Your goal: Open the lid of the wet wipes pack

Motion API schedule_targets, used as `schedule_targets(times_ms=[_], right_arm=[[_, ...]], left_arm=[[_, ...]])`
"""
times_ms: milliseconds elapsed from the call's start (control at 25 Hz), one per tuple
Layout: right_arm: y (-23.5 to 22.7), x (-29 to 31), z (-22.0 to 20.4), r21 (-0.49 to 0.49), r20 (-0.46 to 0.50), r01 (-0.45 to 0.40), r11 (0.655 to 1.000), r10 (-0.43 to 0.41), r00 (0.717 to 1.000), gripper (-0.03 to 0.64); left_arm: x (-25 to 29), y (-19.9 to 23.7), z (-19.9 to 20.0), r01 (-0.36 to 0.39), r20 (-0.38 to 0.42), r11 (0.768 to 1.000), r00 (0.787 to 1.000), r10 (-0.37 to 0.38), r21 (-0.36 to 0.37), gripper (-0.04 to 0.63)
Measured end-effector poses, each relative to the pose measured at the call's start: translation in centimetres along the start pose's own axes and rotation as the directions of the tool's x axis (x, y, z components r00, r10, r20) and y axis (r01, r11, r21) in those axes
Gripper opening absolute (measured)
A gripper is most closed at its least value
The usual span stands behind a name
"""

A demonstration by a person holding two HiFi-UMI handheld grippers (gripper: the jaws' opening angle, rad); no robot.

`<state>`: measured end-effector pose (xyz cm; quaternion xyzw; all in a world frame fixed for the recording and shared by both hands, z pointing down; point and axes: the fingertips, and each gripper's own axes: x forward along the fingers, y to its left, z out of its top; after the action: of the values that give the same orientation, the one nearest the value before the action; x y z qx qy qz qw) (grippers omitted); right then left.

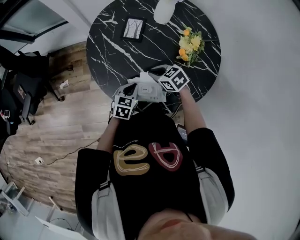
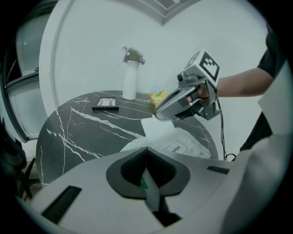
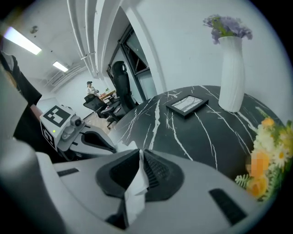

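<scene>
The white wet wipes pack [image 1: 147,90] lies at the near edge of the black marble table [image 1: 112,51], between my two grippers. My left gripper [image 2: 146,160] is shut on the pack's near edge, and a bit of green print shows between its jaws. The pack's top [image 2: 183,147] carries an "OPEN" tab [image 2: 176,147]. My right gripper [image 3: 141,157] is shut on a thin white flap [image 3: 134,192], the lid as far as I can tell. In the left gripper view that flap [image 2: 158,126] rises from the pack to the right gripper [image 2: 160,113].
A white vase [image 1: 164,9] with purple flowers stands at the table's far edge. A framed picture [image 1: 133,28] lies flat to its left. Yellow and orange flowers [image 1: 190,44] lie at the right. Office chairs [image 3: 116,87] stand beyond the table.
</scene>
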<state>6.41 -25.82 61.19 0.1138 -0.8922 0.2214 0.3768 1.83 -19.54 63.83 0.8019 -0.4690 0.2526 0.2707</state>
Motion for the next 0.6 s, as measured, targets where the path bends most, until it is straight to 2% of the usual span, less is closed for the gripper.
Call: schedule_targets(times_ms=[120,600], right_arm=[[-0.3,0.2,-0.2,0.048,0.005,-0.024,0.999,0.024,1.0,0.038],[-1.4,1.4,-0.7,0.152,0.014,-0.042,0.988,0.041,0.999,0.046]], left_arm=[[-0.2,-0.2,0.0,0.024,0.011,0.999,1.0,-0.024,-0.036,0.017],[-0.1,0.0,0.0,0.018,-0.001,1.0,1.0,-0.018,-0.018,0.017]])
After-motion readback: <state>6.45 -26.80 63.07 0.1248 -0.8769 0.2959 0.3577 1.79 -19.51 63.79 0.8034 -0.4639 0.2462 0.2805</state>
